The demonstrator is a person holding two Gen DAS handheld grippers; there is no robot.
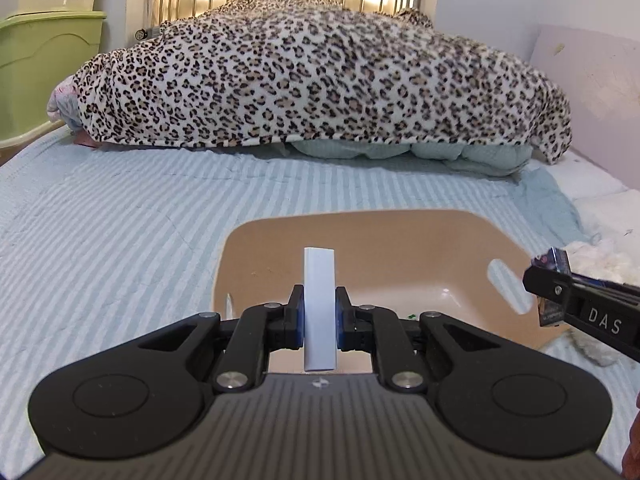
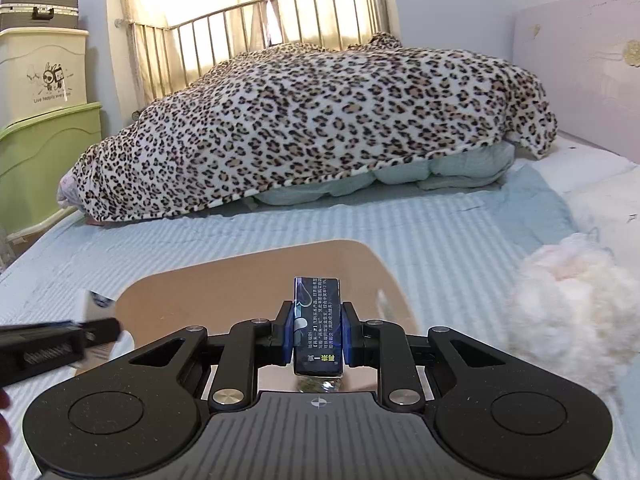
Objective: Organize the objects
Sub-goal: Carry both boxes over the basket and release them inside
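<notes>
The left gripper [image 1: 319, 312] has its fingers clamped on a flat white rectangular box [image 1: 319, 308], held upright on edge above the shallow tan plastic basin [image 1: 400, 240] that sits on the pale blue striped quilted bedspread [image 1: 120, 216]. The right gripper [image 2: 318, 334] pinches a small dark blue printed carton [image 2: 317, 324], also upright, over the same basin near its right side. A fluffy white plush lump [image 2: 572, 300] lies on the bed just right of the basin. Farther back, a leopard-print fleece blanket [image 1: 312, 76] covers a mound of bedding.
</notes>
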